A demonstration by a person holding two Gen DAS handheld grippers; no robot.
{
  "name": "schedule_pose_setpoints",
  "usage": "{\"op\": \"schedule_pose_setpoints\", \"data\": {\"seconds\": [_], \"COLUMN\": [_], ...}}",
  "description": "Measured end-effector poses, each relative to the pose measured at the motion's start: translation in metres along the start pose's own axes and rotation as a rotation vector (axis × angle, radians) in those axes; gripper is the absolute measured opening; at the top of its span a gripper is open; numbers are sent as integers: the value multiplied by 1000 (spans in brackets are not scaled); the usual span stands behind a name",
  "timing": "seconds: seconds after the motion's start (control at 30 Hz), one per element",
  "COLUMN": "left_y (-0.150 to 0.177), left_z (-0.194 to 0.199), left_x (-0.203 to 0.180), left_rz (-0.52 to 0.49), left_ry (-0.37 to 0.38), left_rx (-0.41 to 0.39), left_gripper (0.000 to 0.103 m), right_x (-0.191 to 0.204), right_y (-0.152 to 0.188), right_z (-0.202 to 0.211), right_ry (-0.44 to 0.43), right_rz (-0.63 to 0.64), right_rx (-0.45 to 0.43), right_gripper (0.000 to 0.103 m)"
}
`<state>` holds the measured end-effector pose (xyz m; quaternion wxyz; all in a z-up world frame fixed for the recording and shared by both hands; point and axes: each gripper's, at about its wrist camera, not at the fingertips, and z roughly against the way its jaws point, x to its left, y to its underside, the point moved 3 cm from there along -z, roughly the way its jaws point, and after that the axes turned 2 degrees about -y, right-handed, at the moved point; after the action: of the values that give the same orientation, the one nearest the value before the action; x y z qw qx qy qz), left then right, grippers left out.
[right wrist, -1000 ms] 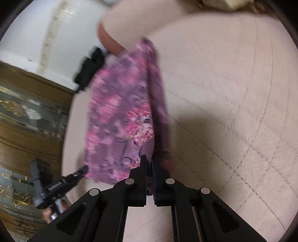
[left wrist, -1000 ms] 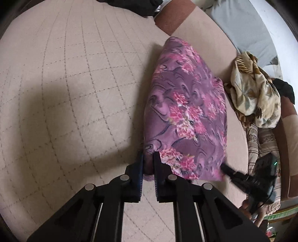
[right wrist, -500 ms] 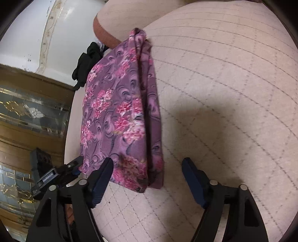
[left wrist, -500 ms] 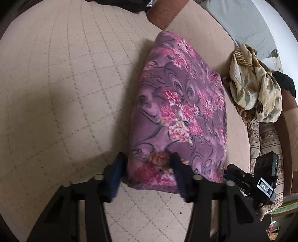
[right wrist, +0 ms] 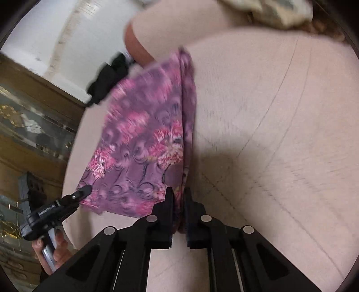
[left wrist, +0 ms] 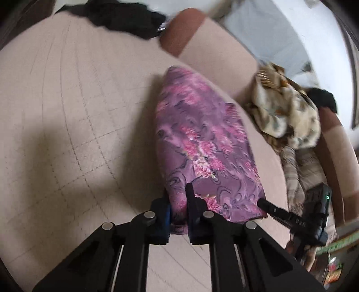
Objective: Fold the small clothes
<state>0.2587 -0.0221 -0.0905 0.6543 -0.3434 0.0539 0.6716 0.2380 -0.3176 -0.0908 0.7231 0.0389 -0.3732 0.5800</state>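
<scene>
Purple floral garment (left wrist: 202,143): you have one, folded, lying on the beige quilted cushion (left wrist: 67,116), with its near edge raised
Left gripper (left wrist: 178,211): your jaws have just been closing and now pinch the garment's near left corner
Right gripper (right wrist: 178,209): your jaws have just been closing too and now clamp the near right corner, at the folded edge
Grippers: two, each on its own corner
Other clothes: one cream patterned heap (left wrist: 285,114) to the right, two black items (left wrist: 125,18) (left wrist: 323,98) further back
</scene>
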Motion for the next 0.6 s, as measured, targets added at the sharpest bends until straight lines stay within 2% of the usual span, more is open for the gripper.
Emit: {"op": "schedule_pose_setpoints", "data": {"seconds": [0.03, 0.07, 0.13, 0.17, 0.2, 0.27, 0.3, 0.33, 0.37, 0.43, 0.57, 0.6], "left_y": [4, 11, 21, 21, 20, 27, 32, 42, 49, 66, 110, 123], "left_z": [-2, -16, -49, -50, -46, -34, -31, -28, -24, -15, -7, -7], "left_x": [0, 5, 20, 22, 19, 11, 10, 10, 10, 4, -8, -13], "left_rz": [-3, -1, 5, 0, -9, -45, -61, -87, -99, -143, -261, -306], "left_ry": [-8, -55, -131, -126, -123, -146, -172, -243, -273, -336, -465, -500], "left_rx": [5, 40, 114, 100, 85, 45, 32, 9, -16, -44, -50, -46], "left_gripper": [11, 11, 12, 12, 12, 13, 21, 36, 41, 60, 71, 79], "right_x": [3, 3, -7, -16, -23, -29, -31, -36, -41, -46, -48, -48], "right_y": [1, 3, 7, 12, 14, 13, 14, 17, 22, 41, 88, 101], "right_z": [8, 7, -16, -34, -42, -32, -30, -28, -25, -15, 12, 19], "right_ry": [-10, 14, 79, 115, 102, 50, 40, 22, -5, -44, -62, -71], "right_rz": [0, 8, 16, 6, -17, -64, -84, -106, -132, -177, -217, -220], "right_rx": [-8, -2, 58, 93, 86, 58, 59, 56, 38, 21, 8, 10], "right_gripper": [6, 6, 6, 6, 6, 7, 7, 10, 16, 17, 17, 17]}}
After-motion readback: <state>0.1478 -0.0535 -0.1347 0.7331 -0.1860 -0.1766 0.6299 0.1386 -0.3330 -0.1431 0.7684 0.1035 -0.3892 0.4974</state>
